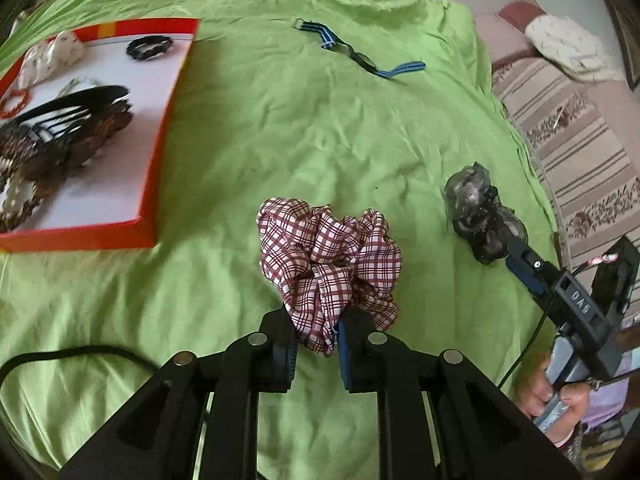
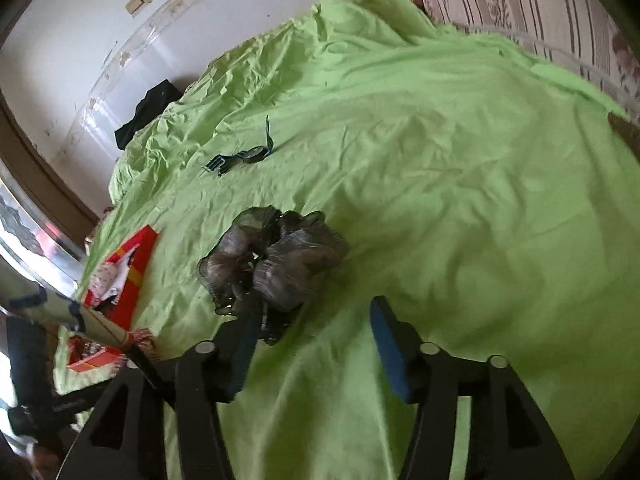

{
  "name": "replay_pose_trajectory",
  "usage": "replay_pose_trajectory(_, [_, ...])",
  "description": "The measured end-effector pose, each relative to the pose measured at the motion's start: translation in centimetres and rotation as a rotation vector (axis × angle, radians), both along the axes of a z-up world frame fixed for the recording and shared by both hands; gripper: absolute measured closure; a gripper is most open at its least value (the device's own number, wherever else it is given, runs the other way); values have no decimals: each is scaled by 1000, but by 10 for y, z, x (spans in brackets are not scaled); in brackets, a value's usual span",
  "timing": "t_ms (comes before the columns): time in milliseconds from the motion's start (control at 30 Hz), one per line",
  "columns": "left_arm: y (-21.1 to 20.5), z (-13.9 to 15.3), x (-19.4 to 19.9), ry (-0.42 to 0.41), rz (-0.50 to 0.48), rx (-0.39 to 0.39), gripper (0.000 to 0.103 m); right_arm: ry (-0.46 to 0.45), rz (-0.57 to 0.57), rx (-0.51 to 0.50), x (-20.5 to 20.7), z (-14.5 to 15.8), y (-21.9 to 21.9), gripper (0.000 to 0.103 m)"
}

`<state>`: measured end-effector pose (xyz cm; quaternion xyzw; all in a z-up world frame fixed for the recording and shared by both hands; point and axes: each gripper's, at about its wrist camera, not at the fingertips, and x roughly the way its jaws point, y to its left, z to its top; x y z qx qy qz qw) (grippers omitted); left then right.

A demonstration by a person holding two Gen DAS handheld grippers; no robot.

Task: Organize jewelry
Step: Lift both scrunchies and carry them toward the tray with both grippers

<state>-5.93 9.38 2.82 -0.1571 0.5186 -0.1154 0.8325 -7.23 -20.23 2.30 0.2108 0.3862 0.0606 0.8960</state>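
My left gripper (image 1: 317, 338) is shut on a red-and-white plaid scrunchie (image 1: 330, 264) over the green sheet (image 1: 280, 128). My right gripper (image 2: 312, 332) is open; its left finger touches a dark sheer scrunchie (image 2: 276, 264), which lies on the sheet in front of the open jaws. That dark scrunchie also shows in the left wrist view (image 1: 480, 216), with the right gripper (image 1: 520, 264) behind it. A red-rimmed box lid (image 1: 160, 128) at the left holds a black hair clip (image 1: 68, 120), a black band (image 1: 149, 47) and other pieces.
A blue-striped strap with a black middle (image 1: 360, 54) lies on the far sheet, also in the right wrist view (image 2: 244, 156). A striped sofa (image 1: 580, 152) borders the sheet on the right. A black cable (image 1: 60, 354) runs at the lower left.
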Motion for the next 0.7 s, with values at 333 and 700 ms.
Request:
replay_pose_trajectory(333, [16,13,-12,-30,77,-38,73,-62,26,-27,-4,7,-1,35])
replay_pose_trajectory(700, [20,19,-10,-44,128,-89,59,-101,43,51,-10,17,-11,33])
